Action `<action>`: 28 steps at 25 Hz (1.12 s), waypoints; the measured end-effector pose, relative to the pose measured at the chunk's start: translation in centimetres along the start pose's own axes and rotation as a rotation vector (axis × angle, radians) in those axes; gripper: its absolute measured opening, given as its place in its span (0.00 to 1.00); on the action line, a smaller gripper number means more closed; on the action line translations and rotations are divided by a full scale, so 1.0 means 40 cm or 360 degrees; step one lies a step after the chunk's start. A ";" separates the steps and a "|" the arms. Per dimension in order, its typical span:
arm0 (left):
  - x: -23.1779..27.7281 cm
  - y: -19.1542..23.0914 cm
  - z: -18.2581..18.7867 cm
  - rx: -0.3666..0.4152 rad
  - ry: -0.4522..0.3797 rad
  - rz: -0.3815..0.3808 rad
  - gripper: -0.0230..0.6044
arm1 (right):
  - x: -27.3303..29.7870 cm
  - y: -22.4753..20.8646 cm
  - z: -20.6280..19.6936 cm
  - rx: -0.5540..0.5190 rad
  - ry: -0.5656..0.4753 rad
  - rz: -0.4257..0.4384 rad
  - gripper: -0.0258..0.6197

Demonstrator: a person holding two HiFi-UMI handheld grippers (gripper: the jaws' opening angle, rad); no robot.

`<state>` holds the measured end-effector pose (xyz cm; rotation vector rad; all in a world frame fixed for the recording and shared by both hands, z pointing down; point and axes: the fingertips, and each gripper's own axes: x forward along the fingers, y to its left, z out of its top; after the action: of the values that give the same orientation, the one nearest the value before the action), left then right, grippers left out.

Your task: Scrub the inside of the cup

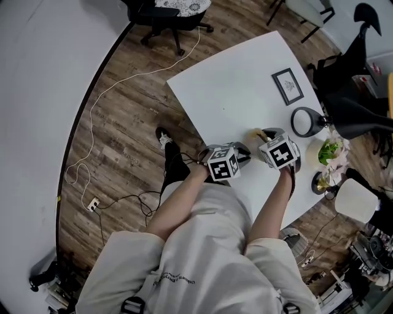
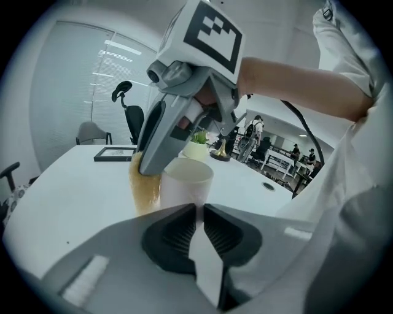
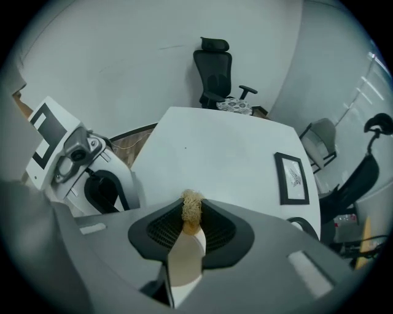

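A white cup [image 2: 187, 179] stands upright on the white table [image 1: 233, 86], right in front of my left gripper [image 2: 199, 208]. That gripper's jaws are closed on a white strip of the cup. My right gripper [image 3: 191, 207] is shut on a yellowish loofah scrubber [image 3: 191, 208]. In the left gripper view the scrubber [image 2: 144, 187] hangs from the right gripper just left of the cup, outside its rim. In the head view both grippers [image 1: 236, 156] [image 1: 265, 138] sit close together near the table's front edge, with the scrubber [image 1: 255, 132] showing and the cup hidden.
A framed picture [image 1: 287, 86] lies further back on the table. A black round object [image 1: 307, 121] and a potted plant [image 1: 330, 152] stand at the right. An office chair [image 1: 166, 12] and loose cables [image 1: 92, 202] are on the wood floor to the left.
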<state>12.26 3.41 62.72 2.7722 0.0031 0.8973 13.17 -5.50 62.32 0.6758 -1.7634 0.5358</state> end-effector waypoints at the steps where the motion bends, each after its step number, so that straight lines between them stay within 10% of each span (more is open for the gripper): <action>1: -0.001 0.000 -0.003 -0.0002 0.0005 0.0002 0.10 | -0.005 -0.018 -0.009 0.0028 -0.0008 -0.0031 0.20; 16: -0.010 0.023 -0.015 -0.0040 -0.0107 0.0136 0.17 | -0.047 -0.087 -0.212 0.0613 -0.0257 -0.0068 0.20; 28: 0.017 0.047 -0.011 -0.0094 -0.0123 0.0320 0.11 | -0.031 -0.043 -0.262 0.0625 -0.0247 -0.0025 0.20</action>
<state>12.42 1.71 63.87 2.7857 -0.3148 0.8203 21.96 0.35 64.08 1.0254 -1.8113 0.8501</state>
